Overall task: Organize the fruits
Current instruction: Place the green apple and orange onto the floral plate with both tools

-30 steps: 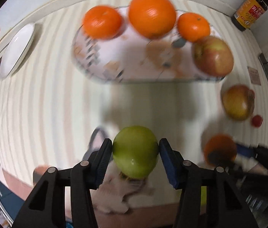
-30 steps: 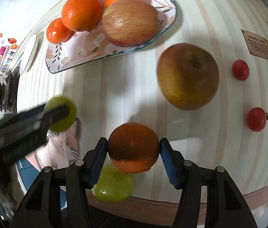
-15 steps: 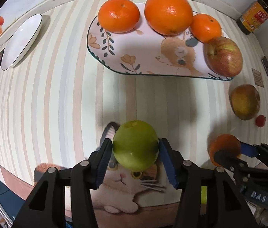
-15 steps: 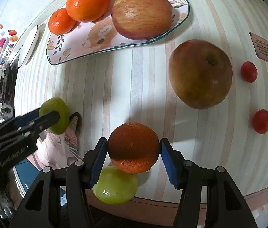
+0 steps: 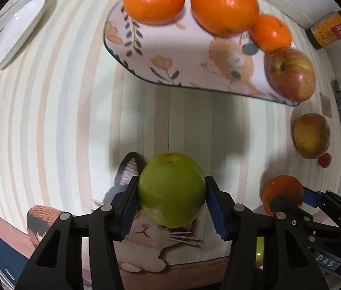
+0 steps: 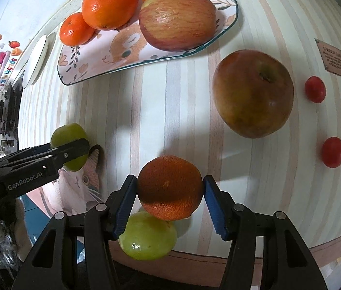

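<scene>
My left gripper (image 5: 172, 204) is shut on a green apple (image 5: 172, 189), held above the striped cloth short of the patterned plate (image 5: 189, 60). The plate holds three oranges (image 5: 223, 4) and a red apple (image 5: 291, 75). My right gripper (image 6: 170, 201) is shut on a dark orange (image 6: 170, 188); it also shows in the left wrist view (image 5: 282, 193). A second green fruit (image 6: 147, 239) lies under it near the table's front edge. A large brownish apple (image 6: 253, 93) lies loose on the cloth, right of the plate.
Two small red tomatoes (image 6: 315, 89) (image 6: 332, 152) lie right of the brownish apple. A white dish (image 5: 17, 33) sits at the far left. A dark jar (image 5: 330, 29) stands at the back right. A small card (image 6: 334, 60) lies on the right.
My left gripper has moved forward with the green apple, so the plate looks closer and larger. My right gripper has moved slightly forward with the orange.
</scene>
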`<action>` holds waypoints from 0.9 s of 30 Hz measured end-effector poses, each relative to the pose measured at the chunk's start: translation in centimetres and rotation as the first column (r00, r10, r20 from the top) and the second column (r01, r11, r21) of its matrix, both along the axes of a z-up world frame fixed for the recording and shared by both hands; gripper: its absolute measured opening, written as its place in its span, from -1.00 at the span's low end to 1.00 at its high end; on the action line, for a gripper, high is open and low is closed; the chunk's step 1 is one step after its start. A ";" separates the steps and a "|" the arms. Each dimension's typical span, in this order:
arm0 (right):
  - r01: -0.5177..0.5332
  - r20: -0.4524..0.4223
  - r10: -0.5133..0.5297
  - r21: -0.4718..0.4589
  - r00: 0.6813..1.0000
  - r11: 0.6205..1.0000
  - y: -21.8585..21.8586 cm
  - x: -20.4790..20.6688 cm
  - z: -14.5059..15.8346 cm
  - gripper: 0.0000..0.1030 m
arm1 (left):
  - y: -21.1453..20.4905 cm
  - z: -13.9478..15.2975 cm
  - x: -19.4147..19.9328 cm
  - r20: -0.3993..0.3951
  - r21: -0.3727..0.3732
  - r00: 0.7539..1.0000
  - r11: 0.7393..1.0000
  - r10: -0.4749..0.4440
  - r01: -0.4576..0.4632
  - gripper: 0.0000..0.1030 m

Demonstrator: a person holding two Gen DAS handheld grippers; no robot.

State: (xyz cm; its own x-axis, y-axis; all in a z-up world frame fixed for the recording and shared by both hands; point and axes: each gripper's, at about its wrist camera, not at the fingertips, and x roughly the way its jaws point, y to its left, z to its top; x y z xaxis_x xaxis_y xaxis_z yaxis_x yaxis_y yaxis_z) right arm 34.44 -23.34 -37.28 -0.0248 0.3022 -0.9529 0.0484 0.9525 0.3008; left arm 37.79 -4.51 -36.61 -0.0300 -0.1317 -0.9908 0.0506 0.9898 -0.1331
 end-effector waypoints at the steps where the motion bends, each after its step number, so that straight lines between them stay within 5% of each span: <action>1: 0.011 0.009 -0.011 0.017 1.000 1.000 0.0 0.1 0.5 0.14 | 0.1 1.0 0.0 0.016 -0.012 1.000 1.000 0.008 -0.008 -0.02; 6: 0.027 0.095 -0.034 0.080 0.995 0.996 0.8 2.5 4.3 0.14 | 1.3 6.4 1.7 0.102 -0.076 0.994 0.997 0.041 -0.033 -0.02; 11: -0.014 0.170 0.003 0.065 0.985 0.998 3.4 7.6 6.8 0.14 | 2.1 9.4 6.3 0.152 -0.040 0.986 0.997 0.066 -0.061 -0.02; 25: -0.036 0.041 0.037 -0.024 0.998 0.999 5.6 15.4 3.1 0.16 | 3.3 4.8 12.8 -0.027 -0.020 0.996 0.996 0.086 -0.087 -0.02; 27: -0.012 0.018 0.011 0.008 1.000 1.000 5.2 15.5 2.9 0.34 | 3.3 4.4 12.8 -0.037 -0.021 0.996 0.996 0.085 -0.086 -0.02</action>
State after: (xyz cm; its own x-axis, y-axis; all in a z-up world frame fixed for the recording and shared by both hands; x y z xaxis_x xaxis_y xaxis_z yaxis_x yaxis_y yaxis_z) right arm 49.91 -18.14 -34.36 -0.0115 0.3098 -0.9507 0.0320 0.9504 0.3093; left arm 50.55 -1.24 -32.23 -0.0536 -0.1577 -0.9860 -0.0394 0.9870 -0.1557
